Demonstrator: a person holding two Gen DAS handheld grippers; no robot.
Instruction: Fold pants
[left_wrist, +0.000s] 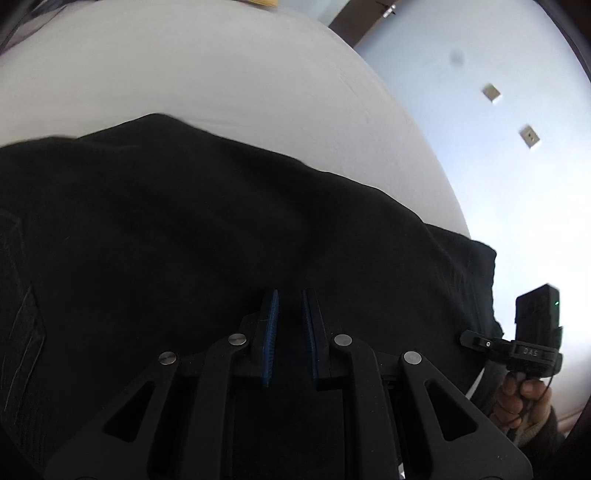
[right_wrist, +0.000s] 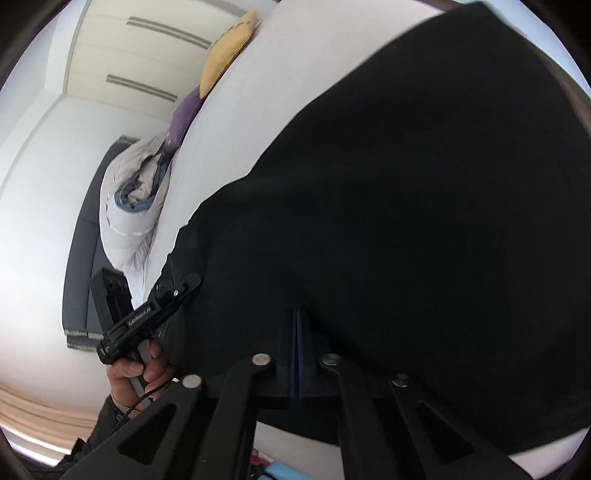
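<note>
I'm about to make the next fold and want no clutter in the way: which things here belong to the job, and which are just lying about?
Belongs to the job:
- black pants, spread on the white bed
- left gripper, fingers narrowly apart over the pants
- right gripper, fingers shut at the cloth

Just lying about:
- yellow pillow
- purple pillow
- bundled white duvet

Left gripper (left_wrist: 289, 295) jaws stood narrowly apart over black pants (left_wrist: 184, 229) on white bed (left_wrist: 184, 74); right gripper (left_wrist: 476, 338) at pants' edge.
</note>
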